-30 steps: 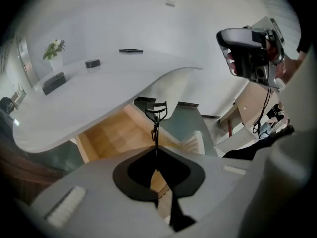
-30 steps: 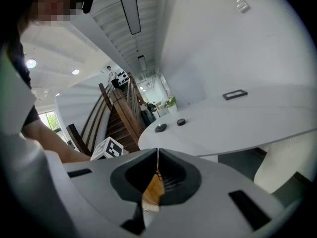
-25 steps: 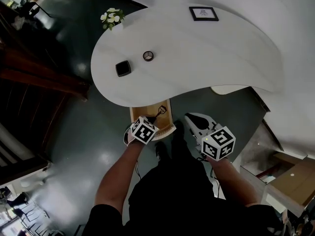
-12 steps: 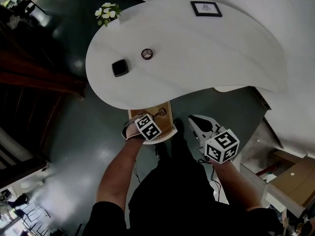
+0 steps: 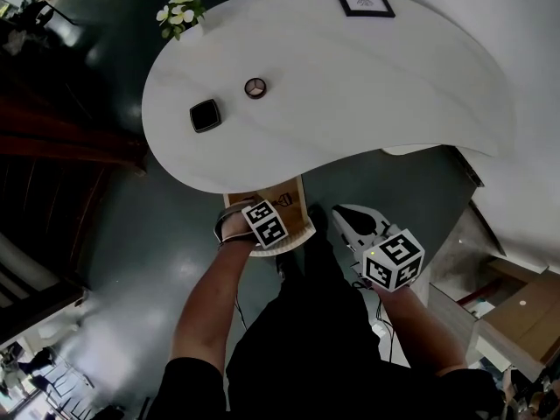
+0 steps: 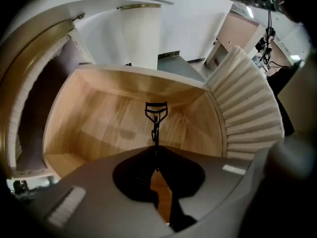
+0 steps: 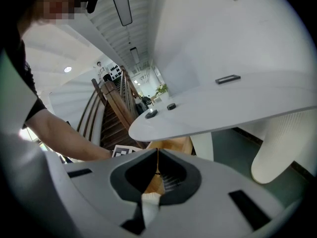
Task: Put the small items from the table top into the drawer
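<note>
Left gripper (image 6: 156, 150) clenched on curler (image 6: 155, 114) handle; curler's long axis straight ahead, inside drawer (image 6: 99, 133); right gripper (image 7: 157, 155) clenched, empty, farther off.

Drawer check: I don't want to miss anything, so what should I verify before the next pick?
1. Drawer open: ok.
2. Eyelash curler lying inside the drawer: ok.
3. Left gripper free of the eyelash curler: cannot tell; jaws together, right at its handle.
4. Right gripper empty, jaws together: ok.
5. Table top cleared of small items: not ok; black square item and round item lie on it.
</note>
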A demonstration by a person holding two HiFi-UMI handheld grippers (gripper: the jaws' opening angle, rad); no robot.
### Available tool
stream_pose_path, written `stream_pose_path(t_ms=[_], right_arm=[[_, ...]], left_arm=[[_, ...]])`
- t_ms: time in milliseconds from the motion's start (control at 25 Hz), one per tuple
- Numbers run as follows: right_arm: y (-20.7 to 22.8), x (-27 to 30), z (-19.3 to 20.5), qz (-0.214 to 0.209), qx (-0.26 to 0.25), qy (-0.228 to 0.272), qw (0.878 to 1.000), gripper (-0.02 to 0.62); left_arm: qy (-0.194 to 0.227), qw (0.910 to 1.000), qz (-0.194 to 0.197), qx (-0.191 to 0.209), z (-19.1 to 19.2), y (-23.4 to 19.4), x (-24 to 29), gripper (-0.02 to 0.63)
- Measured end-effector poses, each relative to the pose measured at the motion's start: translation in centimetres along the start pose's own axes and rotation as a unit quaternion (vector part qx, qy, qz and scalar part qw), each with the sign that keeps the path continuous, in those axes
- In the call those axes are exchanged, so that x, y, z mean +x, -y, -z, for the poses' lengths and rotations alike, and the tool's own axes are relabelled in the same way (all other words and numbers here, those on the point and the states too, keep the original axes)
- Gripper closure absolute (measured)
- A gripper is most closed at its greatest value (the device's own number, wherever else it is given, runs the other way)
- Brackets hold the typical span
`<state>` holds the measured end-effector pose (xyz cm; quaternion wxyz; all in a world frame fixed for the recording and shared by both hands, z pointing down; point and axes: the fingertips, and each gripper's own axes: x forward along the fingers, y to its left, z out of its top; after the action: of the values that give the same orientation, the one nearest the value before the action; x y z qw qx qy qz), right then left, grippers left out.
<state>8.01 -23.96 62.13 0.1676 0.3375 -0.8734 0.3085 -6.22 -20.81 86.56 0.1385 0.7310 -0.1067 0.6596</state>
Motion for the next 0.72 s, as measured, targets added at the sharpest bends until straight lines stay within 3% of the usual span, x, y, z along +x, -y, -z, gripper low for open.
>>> stream_pose_path(t_ms=[480, 640, 720], right_arm=[[0.0, -0.4, 2.9, 0.012, 0.015, -0.007, 1.000, 0.583], [0.0, -1.0, 2.3, 0.017, 0.012, 0.001, 1.000, 0.583], [-0.4, -1.4, 1.7, 0.018, 0.008, 0.006, 1.000, 0.583]], left_arm=[[-0.015, 0.9993, 0.007, 0.033, 0.4, 0.8, 1.3, 0.586], [0.002, 0.9996, -0.005, 0.027, 0.0, 0.6, -0.1, 0.580], [0.024, 0.9995, -0.018, 0.013, -0.4, 0.4, -1.7, 0.506]])
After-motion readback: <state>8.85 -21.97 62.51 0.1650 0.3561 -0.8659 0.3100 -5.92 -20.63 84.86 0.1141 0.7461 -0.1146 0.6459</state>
